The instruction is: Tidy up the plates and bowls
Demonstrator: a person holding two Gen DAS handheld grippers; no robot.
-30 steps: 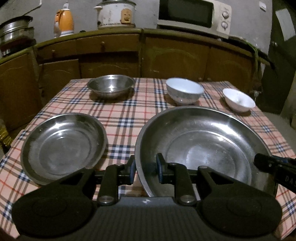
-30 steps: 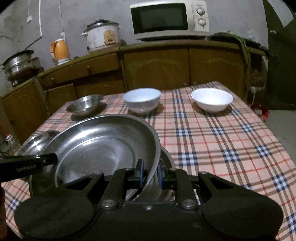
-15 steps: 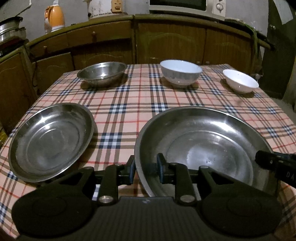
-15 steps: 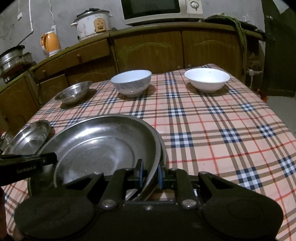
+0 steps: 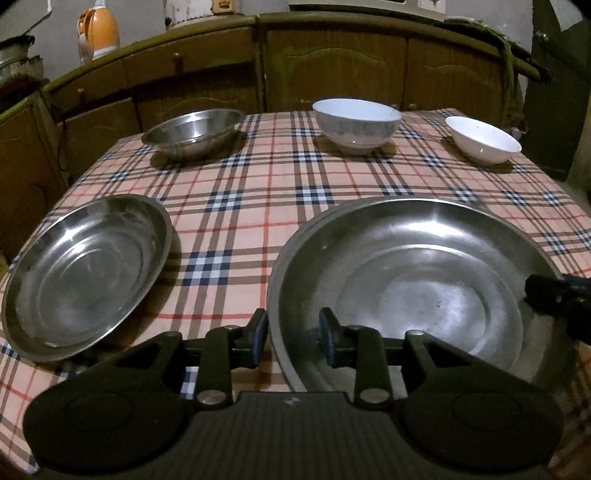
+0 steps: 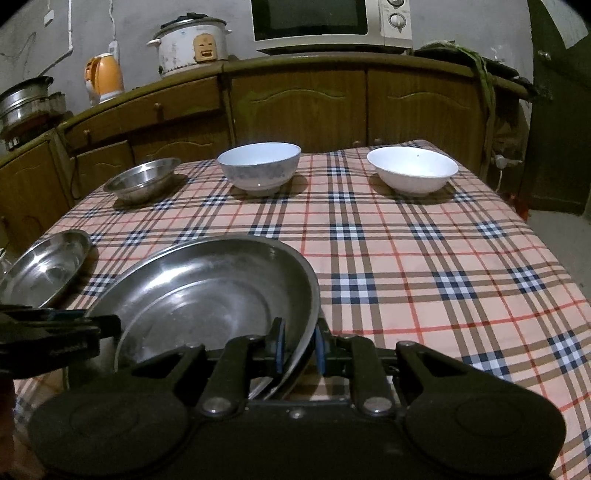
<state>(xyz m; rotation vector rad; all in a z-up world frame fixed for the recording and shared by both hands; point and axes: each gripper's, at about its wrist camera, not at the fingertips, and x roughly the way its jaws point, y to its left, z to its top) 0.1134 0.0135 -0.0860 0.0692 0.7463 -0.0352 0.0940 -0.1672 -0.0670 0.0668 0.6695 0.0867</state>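
On the checked tablecloth (image 5: 258, 192), my left gripper (image 5: 293, 338) is opening off the big steel plate (image 5: 424, 280) while my right gripper (image 6: 299, 345) stays clamped on its rim, so it may tip or slide.

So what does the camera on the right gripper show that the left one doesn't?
Only the right view shows the microwave and the rice cooker whole. Only the left view shows the small steel plate entire. Both show the big steel plate held at its rim, left gripper opening and right gripper clamped, plus the steel bowl and two white bowls.
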